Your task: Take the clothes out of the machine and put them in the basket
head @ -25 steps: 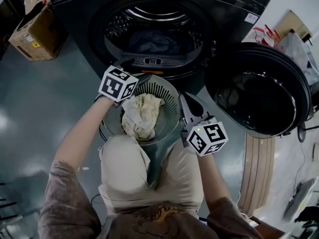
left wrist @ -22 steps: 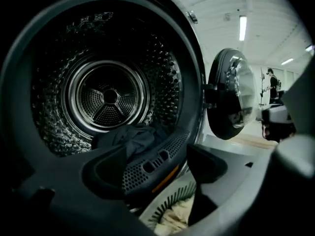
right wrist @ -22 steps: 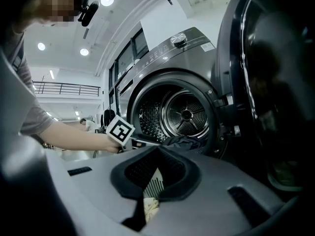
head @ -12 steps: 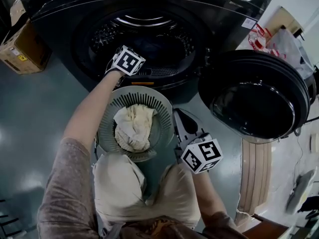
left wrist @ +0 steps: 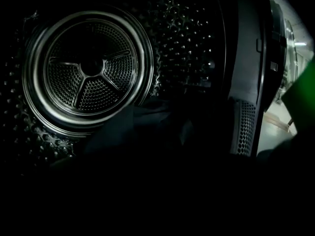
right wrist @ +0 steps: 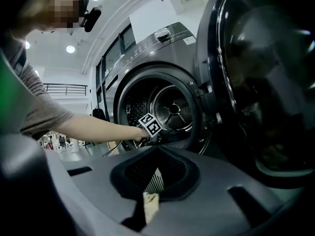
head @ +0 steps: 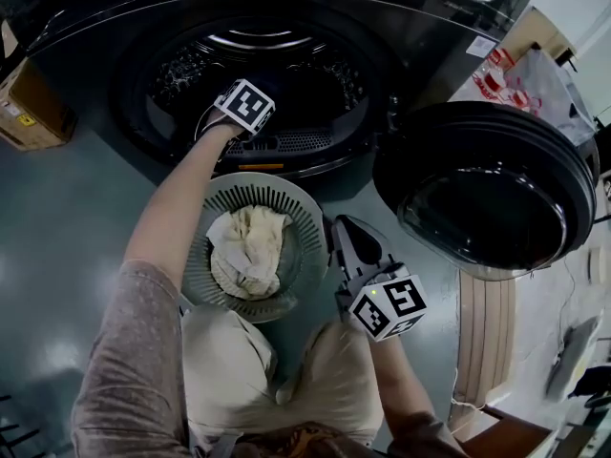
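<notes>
The dark front-loading machine (head: 401,27) stands with its round door (head: 487,189) swung open to the right. My left gripper (head: 256,113) reaches over the drum's lip. Its jaws have just been closing, but they are lost in the dark, so I cannot see anything between them. Dark clothes (left wrist: 147,127) lie low in the drum below its perforated back wall (left wrist: 91,73). The grey slatted basket (head: 296,208) sits on the floor in front and holds a cream cloth (head: 243,251). My right gripper (head: 344,229) hangs beside the basket's right rim, shut and holding nothing.
A cardboard box (head: 24,103) stands on the floor left of the machine. A red and white bag (head: 506,70) lies behind the open door. The person's knees (head: 229,351) are just below the basket.
My left gripper has moved from above the basket up into the drum opening. The right gripper has stayed beside the basket.
</notes>
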{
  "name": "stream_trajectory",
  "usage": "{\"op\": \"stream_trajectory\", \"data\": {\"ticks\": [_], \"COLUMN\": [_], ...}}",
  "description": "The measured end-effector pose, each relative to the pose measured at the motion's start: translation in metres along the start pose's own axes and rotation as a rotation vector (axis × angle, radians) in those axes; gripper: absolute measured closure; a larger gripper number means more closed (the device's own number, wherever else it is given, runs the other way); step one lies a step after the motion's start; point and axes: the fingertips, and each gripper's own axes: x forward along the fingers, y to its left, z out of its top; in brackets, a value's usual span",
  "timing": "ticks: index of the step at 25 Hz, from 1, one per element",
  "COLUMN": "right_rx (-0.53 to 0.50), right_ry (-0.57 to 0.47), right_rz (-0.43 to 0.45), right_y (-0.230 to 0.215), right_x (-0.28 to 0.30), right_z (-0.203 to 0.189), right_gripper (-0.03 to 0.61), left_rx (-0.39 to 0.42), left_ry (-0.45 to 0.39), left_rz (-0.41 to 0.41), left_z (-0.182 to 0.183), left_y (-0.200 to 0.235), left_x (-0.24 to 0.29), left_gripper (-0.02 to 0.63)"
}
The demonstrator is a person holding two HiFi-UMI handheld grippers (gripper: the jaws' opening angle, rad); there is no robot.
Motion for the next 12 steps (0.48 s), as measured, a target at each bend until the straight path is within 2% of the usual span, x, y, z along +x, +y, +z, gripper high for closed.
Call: {"op": "stream_trajectory", "data": {"ticks": [2, 4, 6, 8, 12], "right_rx": [0.0, -0.002, -0.005, -0.01, -0.021], "right_ry": [0.004, 0.01, 0.013, 0.014, 0.009], "right_rz": [0.001, 0.001, 0.001, 0.003, 0.008], "right_y": [0.0, 0.001, 0.002, 0.001, 0.001], "right_x": [0.0, 0.0, -0.002, -0.003, -0.007], "right_z": [-0.001, -0.003, -0.004, -0.003, 0.001], "right_gripper": [0.58, 0.58, 0.581, 0.58, 0.58], "left_rx": [0.021, 0.039, 0.039, -0.003, -0.105], "left_ry": [0.001, -0.028, -0.06, -0.081, -0.148], "left_rz": [0.025, 0.071, 0.111, 0.147, 0.119], "left_z": [0.0, 0.001, 0.002, 0.002, 0.006], "left_y": [0.002, 0.007, 0.012, 0.02, 0.017], "left_x": [-0.002, -0.009, -0.016, -0.026, -0.056], "left_gripper": [0.381, 0.522, 0.555, 0.567, 0.574]}}
